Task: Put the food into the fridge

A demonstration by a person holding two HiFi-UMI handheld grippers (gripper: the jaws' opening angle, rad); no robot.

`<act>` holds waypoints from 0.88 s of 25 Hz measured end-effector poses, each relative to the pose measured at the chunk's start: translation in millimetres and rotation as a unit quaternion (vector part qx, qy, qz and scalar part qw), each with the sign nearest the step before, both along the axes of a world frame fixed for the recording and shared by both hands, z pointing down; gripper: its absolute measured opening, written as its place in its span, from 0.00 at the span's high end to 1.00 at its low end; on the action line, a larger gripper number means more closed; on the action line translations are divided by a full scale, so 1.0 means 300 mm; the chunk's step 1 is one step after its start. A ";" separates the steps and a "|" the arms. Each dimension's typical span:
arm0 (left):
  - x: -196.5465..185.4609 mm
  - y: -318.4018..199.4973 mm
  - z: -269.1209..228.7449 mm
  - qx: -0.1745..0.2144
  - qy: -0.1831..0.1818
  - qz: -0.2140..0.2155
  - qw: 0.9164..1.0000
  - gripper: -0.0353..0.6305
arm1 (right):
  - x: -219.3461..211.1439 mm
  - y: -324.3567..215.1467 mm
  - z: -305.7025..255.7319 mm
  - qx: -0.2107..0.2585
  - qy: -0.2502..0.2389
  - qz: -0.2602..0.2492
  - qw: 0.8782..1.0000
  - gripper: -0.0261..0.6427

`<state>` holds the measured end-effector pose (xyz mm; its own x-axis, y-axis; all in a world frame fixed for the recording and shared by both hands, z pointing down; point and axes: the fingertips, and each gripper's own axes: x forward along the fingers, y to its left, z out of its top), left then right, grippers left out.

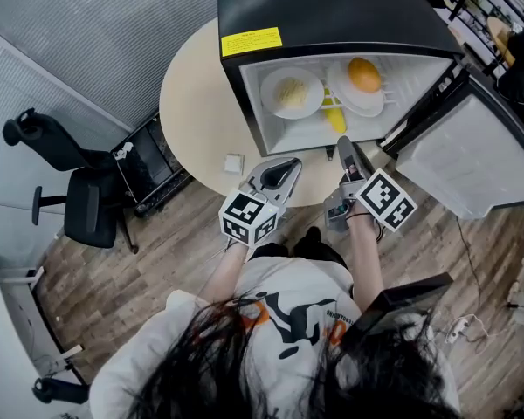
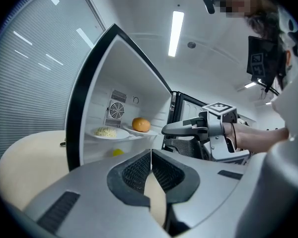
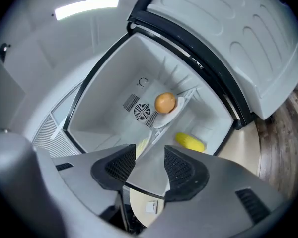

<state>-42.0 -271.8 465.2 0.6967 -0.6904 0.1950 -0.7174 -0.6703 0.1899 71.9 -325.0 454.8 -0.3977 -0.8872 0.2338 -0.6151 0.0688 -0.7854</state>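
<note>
while the fridge (image 1: pixel 332 7) stands open, a round orange (image 1: pixel 364 74) tops its plate (image 1: pixel 373 105).

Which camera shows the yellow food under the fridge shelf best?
The right gripper view: the yellow food lies whole and unblocked there. The head view shows only a partly hidden strip; the left gripper view, a small yellow speck.

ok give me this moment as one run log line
fridge door open | inside: orange, plate of pale food, corn | left gripper shut, empty | right gripper open, empty
</note>
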 end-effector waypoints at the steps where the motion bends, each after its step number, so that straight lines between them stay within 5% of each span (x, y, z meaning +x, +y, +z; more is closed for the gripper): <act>1: -0.007 0.019 -0.004 0.001 0.000 0.001 1.000 0.93 | -0.015 0.019 -0.007 0.007 0.009 -0.006 1.000 0.68; 10: -0.063 0.197 -0.010 0.002 0.003 0.022 1.000 0.93 | -0.109 0.235 0.002 0.035 0.088 -0.035 0.995 0.76; 16: -0.044 0.289 0.024 -0.011 0.015 0.043 0.999 0.93 | -0.095 0.363 -0.025 0.049 0.052 -0.015 0.997 0.79; 22: -0.005 0.335 0.025 -0.011 0.020 0.060 0.998 0.93 | -0.078 0.450 -0.010 0.044 0.068 -0.021 0.997 0.80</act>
